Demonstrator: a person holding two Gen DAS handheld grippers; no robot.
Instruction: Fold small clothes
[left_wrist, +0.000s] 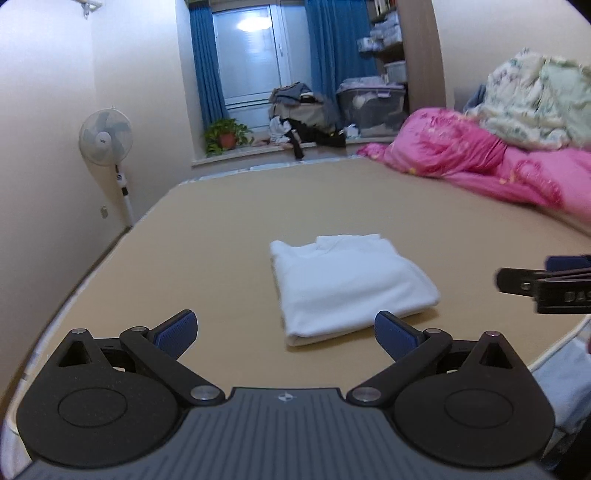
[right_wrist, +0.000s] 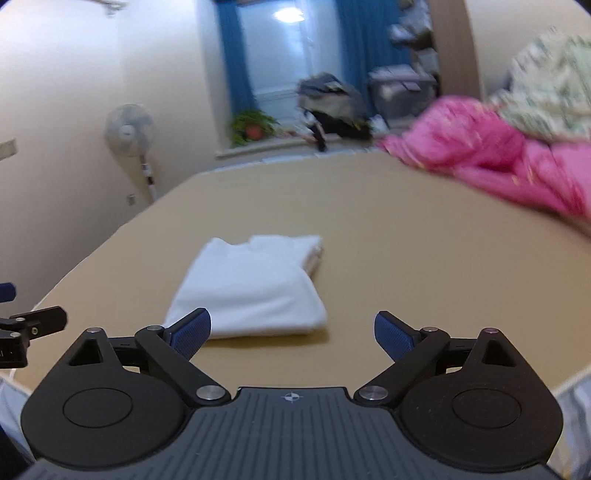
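Note:
A white garment, folded into a compact rectangle, lies flat on the tan bed surface. It also shows in the right wrist view. My left gripper is open and empty, held just in front of the garment's near edge. My right gripper is open and empty, near the garment's near right corner. The right gripper's side shows at the right edge of the left wrist view. The left gripper's tip shows at the left edge of the right wrist view.
A pink quilt with a pale floral blanket on top is piled at the bed's far right. A standing fan, a potted plant, a clothes pile and storage boxes stand beyond the bed near the window.

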